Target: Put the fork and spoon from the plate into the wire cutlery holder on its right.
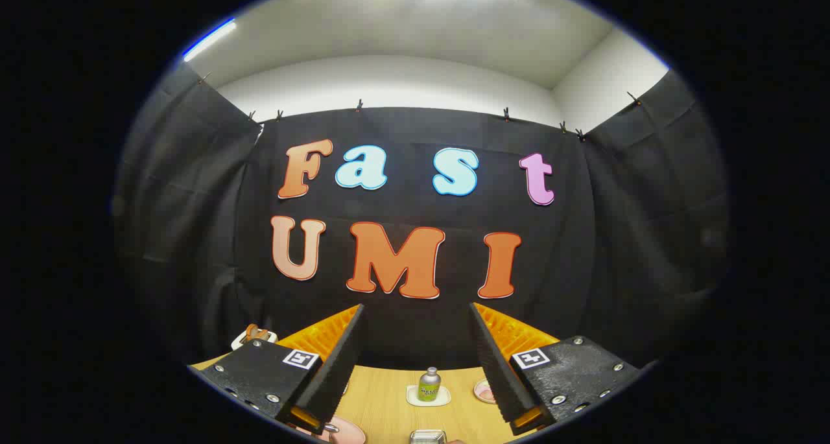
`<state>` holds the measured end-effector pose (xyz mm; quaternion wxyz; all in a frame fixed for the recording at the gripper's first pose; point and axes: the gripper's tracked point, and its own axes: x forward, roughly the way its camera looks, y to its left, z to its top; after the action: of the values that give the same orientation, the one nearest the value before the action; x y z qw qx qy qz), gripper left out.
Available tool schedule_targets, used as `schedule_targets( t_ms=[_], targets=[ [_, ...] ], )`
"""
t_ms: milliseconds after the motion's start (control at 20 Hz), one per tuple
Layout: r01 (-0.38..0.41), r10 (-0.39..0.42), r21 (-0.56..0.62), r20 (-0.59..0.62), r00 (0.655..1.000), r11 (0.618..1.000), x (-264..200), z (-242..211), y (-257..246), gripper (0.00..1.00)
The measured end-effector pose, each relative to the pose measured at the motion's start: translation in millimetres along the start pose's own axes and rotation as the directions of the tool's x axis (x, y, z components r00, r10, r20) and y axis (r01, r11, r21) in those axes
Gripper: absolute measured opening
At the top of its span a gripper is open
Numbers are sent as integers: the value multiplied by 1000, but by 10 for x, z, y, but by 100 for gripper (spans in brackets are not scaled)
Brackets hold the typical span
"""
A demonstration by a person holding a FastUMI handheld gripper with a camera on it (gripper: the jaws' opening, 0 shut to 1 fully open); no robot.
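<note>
The claw (416, 314) is raised above the wooden worktop (389, 398), its fingers spread wide apart and empty. By the left finger lies the pink plate (347, 433); the cutlery on it cannot be made out. Between the fingers, a small green bottle (429, 384) stands upright on a white coaster (428, 397).

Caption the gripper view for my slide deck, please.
Open gripper held high above the wooden table, fingers apart, a small bottle beyond them.

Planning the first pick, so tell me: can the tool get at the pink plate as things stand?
Probably yes. The tool is open, holding nothing, raised and aimed at the booth wall. The pink plate lies on the wooden table low by one finger, nothing seen between; tilting down should do it.
</note>
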<state>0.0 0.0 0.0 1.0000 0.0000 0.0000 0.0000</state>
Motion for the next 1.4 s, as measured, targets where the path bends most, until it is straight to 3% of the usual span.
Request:
schedule_targets(
  t_ms=[900, 1400],
  targets=[
    [-41, 41, 4, 63, 997, 999, 254, 157, 73, 97],
    [-76, 76, 9, -1, 997, 997, 279, -125, 230, 98]
  ],
)
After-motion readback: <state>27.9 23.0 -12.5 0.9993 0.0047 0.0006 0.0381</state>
